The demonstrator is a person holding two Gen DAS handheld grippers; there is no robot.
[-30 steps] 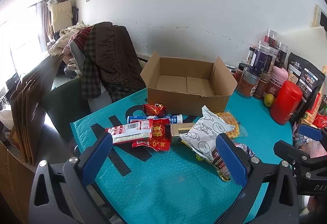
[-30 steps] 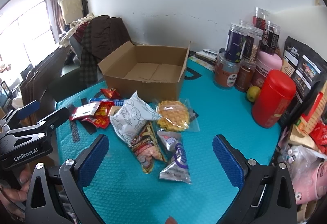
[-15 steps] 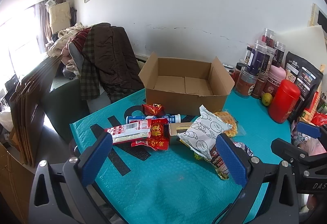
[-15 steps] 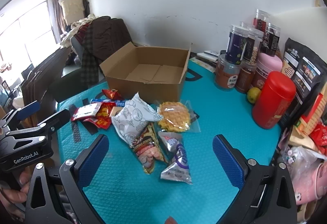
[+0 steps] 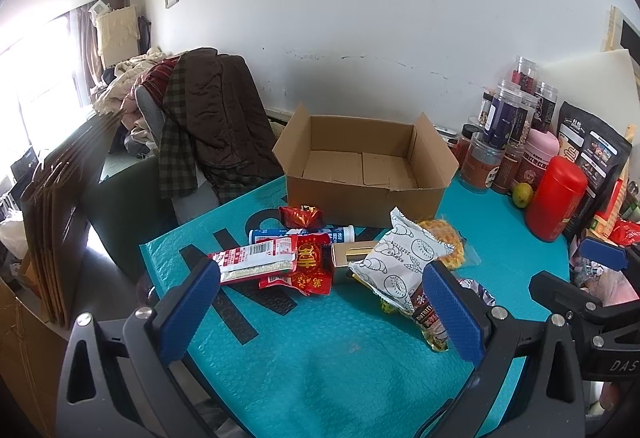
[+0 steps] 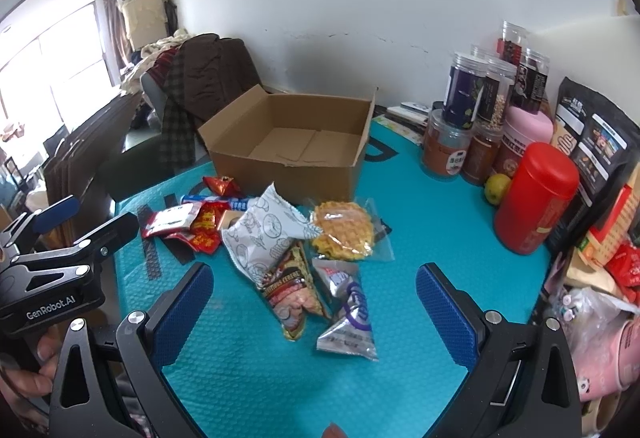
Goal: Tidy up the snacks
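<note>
Snacks lie in a loose heap on a teal bubble mat (image 6: 248, 378), none of them held. Both grippers hover above the mat's near edge, each with its blue-padded fingers spread wide and nothing between them.

Right gripper (image 6: 314, 312): directly ahead of it, closest of all, is a silver and purple foil packet (image 6: 350, 312), its long axis running away from the tool toward the cardboard box (image 6: 296, 146). Touching that packet on the left is a cereal packet (image 6: 290, 288), also lying lengthwise toward the box. Beyond them, nearer the box, sit a white pastry bag (image 6: 262, 234) and a clear-wrapped waffle (image 6: 342, 232).

Left gripper (image 5: 320, 308): ahead of it, on the box's left front side, are a red-edged rice packet (image 5: 256, 262), a red foil snack (image 5: 310, 270), a blue and white tube (image 5: 300, 235) lying crosswise, and a small red candy (image 5: 301, 216) just beside the box wall.

The box stands open and empty behind the whole heap, so every snack must travel forward into it. The right hand looks better placed for the foil packet; the left for the red packets.

A red canister (image 6: 534, 198) and jars (image 6: 476, 118) stand to the box's right.
</note>
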